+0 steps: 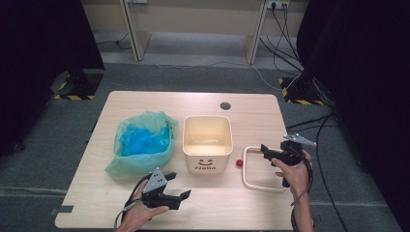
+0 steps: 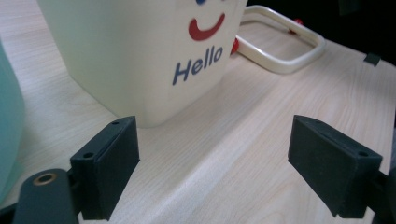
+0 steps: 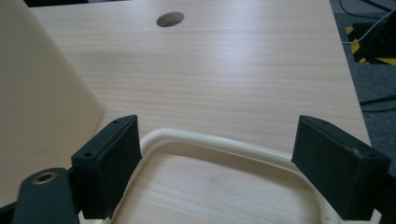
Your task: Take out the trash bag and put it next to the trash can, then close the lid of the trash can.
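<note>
Both tools gape wide: our right tool (image 1: 272, 153) over the cream ring (image 1: 249, 180), our left tool (image 1: 175, 186) at the bin's (image 1: 207, 162) seven o'clock; we might nudge the ring askew.

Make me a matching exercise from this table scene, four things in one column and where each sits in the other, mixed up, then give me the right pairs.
Things:
1. green bag
2. cream bin
3. red ball
4. cream frame

Places:
A. under the right gripper, at the table's right side
B. middle of the table, with a smiley and "Hello" on its front
C. left of the bin, with blue material inside
D. on the tabletop between the bin and the frame

Pairs: 1-C, 2-B, 3-D, 4-A
</note>
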A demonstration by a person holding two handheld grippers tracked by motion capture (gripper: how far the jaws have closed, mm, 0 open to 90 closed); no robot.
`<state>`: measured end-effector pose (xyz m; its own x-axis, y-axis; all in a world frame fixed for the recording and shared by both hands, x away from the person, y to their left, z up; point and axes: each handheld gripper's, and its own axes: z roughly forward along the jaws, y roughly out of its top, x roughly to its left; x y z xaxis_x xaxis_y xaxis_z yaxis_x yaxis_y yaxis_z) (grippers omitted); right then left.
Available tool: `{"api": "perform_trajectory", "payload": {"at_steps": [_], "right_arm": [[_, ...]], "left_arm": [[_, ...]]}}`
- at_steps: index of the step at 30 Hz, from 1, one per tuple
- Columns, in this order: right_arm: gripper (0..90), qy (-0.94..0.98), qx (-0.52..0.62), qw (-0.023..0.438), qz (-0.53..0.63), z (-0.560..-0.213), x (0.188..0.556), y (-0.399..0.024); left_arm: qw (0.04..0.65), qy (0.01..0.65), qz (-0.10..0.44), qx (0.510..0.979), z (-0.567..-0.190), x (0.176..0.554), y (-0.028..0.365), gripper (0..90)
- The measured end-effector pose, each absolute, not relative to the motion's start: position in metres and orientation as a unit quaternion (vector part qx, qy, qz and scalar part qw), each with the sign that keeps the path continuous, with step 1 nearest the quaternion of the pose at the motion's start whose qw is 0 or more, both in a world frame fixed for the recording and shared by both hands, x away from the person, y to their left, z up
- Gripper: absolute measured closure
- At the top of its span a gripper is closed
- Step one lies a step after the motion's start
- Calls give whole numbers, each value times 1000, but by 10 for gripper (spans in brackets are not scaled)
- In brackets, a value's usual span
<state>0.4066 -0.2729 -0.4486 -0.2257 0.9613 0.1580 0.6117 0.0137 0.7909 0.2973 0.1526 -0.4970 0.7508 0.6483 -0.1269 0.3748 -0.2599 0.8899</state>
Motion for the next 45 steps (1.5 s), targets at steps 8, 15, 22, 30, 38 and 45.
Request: {"api": "perform_trajectory", "payload": {"at_steps": [8,15,22,30,38,45], "right_arm": [[177,662,603,234,378,-459,408,-293],[241,658,616,234,365,-467,407,-307],[294,665,623,220,348,-478,406,-311],[297,668,626,214,342,-482,404,-313],[303,672,631,206,330,-485,403,-313],[363,674,639,193,317,-490,405,-313]], "left_arm": [[487,324,123,802,-516,296,145,159],[460,335,114,814,-518,299,146,160],[411,338,118,839,-521,299,143,162],[388,323,135,853,-522,295,137,150],[388,322,135,853,-522,295,138,149],[388,322,135,853,-522,295,138,149]]}}
